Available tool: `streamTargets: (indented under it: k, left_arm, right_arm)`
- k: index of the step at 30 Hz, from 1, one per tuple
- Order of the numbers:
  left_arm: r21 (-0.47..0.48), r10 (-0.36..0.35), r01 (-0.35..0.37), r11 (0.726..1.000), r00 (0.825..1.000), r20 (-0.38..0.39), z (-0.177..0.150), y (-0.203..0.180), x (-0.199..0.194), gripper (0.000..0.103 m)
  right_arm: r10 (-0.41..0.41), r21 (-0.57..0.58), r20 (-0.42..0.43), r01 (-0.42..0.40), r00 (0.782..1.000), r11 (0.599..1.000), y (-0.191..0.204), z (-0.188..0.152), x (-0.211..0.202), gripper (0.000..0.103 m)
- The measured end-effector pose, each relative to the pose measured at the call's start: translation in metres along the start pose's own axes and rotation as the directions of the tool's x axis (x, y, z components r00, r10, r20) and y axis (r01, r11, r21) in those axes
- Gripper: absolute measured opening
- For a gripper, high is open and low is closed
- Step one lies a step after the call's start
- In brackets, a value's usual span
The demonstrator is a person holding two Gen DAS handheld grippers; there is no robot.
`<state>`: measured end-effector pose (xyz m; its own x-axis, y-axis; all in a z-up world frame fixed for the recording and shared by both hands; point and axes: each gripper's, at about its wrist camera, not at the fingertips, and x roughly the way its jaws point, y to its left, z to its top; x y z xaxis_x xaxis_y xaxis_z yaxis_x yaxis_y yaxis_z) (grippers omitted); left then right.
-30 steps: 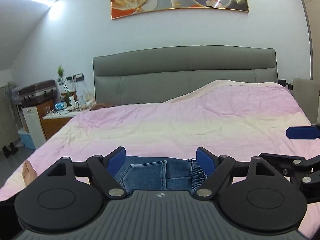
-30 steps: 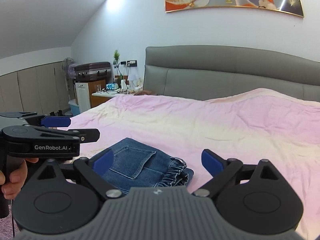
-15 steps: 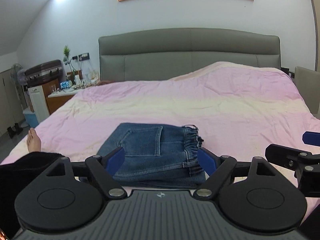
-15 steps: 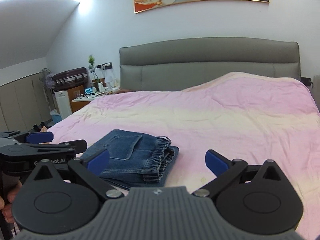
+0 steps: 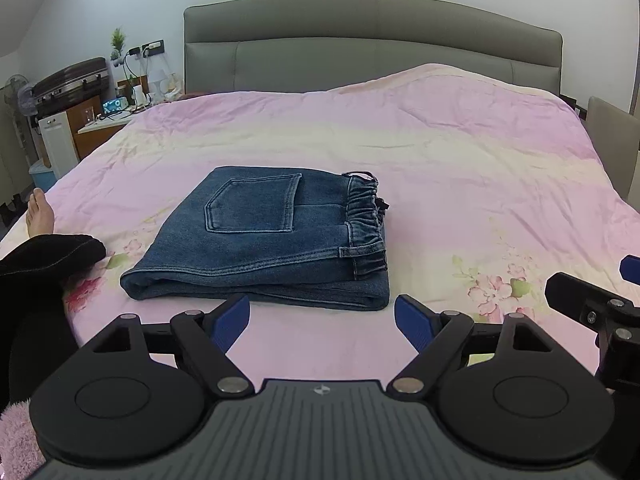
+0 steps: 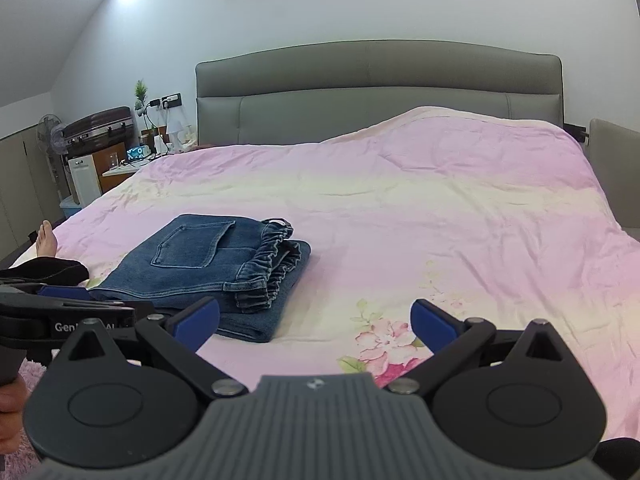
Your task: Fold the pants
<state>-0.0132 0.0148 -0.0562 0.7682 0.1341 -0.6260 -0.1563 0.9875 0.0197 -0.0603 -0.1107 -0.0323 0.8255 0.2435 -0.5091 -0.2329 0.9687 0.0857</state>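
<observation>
Blue denim pants [image 5: 272, 240] lie folded into a compact stack on the pink bedspread [image 5: 440, 152], back pocket up and the elastic waistband at the right. My left gripper [image 5: 322, 320] hovers open just in front of the stack's near edge, holding nothing. In the right wrist view the same pants [image 6: 208, 272] sit to the left. My right gripper [image 6: 316, 320] is open over bare bedspread [image 6: 440, 220] to the right of them, empty. The left gripper's body [image 6: 60, 320] shows at that view's left edge.
A grey padded headboard [image 5: 372, 44] closes the far end of the bed. A nightstand [image 5: 104, 128] with clutter and a suitcase [image 5: 70, 80] stand at the left. A person's bare foot [image 5: 38, 212] and dark trouser leg [image 5: 44, 256] rest at the bed's left edge.
Both grippers have pulled back and risen away from the pants, so the whole folded stack now shows in front of them. Both stayed open.
</observation>
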Motion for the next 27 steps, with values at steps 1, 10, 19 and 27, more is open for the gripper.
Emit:
streamTargets:
  k: [1,10,19,27]
  left_arm:
    - [-0.001,0.001,-0.001,1.0,1.0,-0.001,0.001,0.0,0.001,0.096]
    - [-0.001,0.004,-0.004,1.0,1.0,0.0,0.002,-0.001,-0.001,0.096]
    - [-0.005,0.007,-0.007,1.0,1.0,0.004,0.004,0.001,-0.003,0.096]
    - [-0.007,0.008,-0.008,1.0,1.0,0.006,0.005,0.002,-0.004,0.096]
  right_arm:
    - [-0.001,-0.003,0.003,0.001,1.0,1.0,0.0,0.001,0.001,0.098]
    - [0.001,-0.027,0.027,0.0,1.0,1.0,0.003,0.006,-0.005,0.098]
    - [0.013,-0.036,0.034,-0.012,0.999,0.999,0.005,0.007,-0.009,0.098]
    - [0.018,-0.044,0.037,-0.016,0.999,0.999,0.006,0.007,-0.011,0.098]
